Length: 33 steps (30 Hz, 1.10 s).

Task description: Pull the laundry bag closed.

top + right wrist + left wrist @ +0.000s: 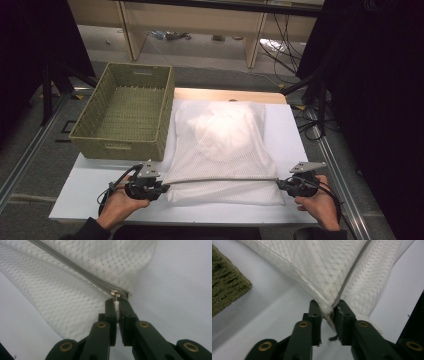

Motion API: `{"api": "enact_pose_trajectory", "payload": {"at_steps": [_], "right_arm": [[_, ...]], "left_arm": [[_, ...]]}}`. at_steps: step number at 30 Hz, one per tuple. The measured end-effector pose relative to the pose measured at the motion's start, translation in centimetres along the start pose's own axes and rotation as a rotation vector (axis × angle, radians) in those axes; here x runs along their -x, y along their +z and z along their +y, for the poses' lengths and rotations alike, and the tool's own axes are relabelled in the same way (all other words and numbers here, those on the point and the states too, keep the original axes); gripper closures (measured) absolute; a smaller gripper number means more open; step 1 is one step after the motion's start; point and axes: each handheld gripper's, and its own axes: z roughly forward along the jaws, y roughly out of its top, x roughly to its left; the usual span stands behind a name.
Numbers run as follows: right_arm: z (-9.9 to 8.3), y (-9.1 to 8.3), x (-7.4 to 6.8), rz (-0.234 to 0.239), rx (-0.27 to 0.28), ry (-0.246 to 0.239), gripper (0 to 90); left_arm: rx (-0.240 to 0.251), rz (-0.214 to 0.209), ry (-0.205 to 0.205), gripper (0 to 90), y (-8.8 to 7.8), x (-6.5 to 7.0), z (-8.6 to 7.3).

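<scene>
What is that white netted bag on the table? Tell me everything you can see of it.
The mesh bag is white netted fabric, puffed like a pillow around something pale inside. It lies on the white table beside a green woven basket. A grey zipper runs along its near edge, closed. The left gripper pinches one corner, the right gripper the zipper pull.

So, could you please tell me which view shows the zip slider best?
The right gripper view: the gold zip slider sits close up, just above the right gripper pinching its pull. The high view shows the zip only as a thin line; the left gripper view shows its other end.
</scene>
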Motion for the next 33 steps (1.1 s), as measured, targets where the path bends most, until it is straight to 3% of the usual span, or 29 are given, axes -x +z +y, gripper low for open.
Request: {"api": "enact_pose_trajectory", "payload": {"at_steps": [1,3,4,5,7,9,10,11,13,17,20,24,26,27,29,30,33], "right_arm": [[0.0,0.1,0.0,-0.001,0.014,-0.005,79.7],[0.1,-0.2,-0.3,-0.017,0.0,0.035,67.3],[0.2,-0.3,-0.3,-0.026,0.014,0.01,62.5],[0.4,-0.5,-0.8,-0.037,0.043,0.051,56.6],[0.9,-0.8,-0.7,-0.049,0.079,-0.009,50.8],[1.2,-1.0,-1.0,-0.044,0.128,0.018,46.3],[1.4,-1.1,-1.4,-0.038,0.144,0.06,43.5],[1.5,-0.9,-1.1,-0.043,0.179,0.018,39.6],[1.8,-0.8,-1.5,-0.056,0.211,0.043,32.9],[2.4,-0.6,-2.1,-0.044,0.254,0.061,26.5],[2.7,-0.6,-2.6,-0.042,0.262,0.056,25.3],[3.5,-0.3,-4.4,0.018,0.331,0.028,20.7],[3.7,0.0,-5.3,0.026,0.332,0.0,18.3],[3.7,0.1,-5.8,0.045,0.33,0.027,18.2],[3.6,0.2,-6.2,0.047,0.347,0.011,16.4],[3.6,0.1,-6.2,0.046,0.343,-0.005,16.2],[3.4,-0.1,-6.5,0.046,0.326,-0.006,16.3]], "left_arm": [[0.007,0.02,0.012,69.3,-0.1,0.0,0.0],[0.025,0.028,0.012,59.0,-0.3,0.0,0.2],[0.044,0.024,-0.004,54.6,-0.5,0.1,0.2],[0.055,0.02,-0.017,49.0,-0.6,0.1,0.3],[0.102,0.009,-0.036,45.8,-1.1,0.2,0.4],[0.131,0.018,-0.039,41.7,-1.5,0.3,0.5],[0.135,0.017,-0.034,39.7,-1.6,0.2,0.6],[0.142,0.027,-0.049,37.5,-1.6,0.2,0.6],[0.142,0.027,-0.064,32.2,-1.7,0.3,0.6],[0.15,0.035,-0.052,27.0,-1.7,0.3,0.5],[0.142,0.035,-0.071,25.2,-1.9,0.5,0.2],[0.147,0.043,-0.069,21.9,-2.3,0.4,0.0],[0.155,0.04,-0.078,19.8,-2.3,0.4,-0.1],[0.165,0.044,-0.094,18.9,-2.3,0.5,-0.1],[0.159,0.037,-0.079,16.9,-2.5,0.5,-0.2],[0.187,0.033,-0.099,16.9,-2.4,0.8,-0.3],[0.173,0.044,-0.076,16.5,-2.5,1.0,-0.4]]}}
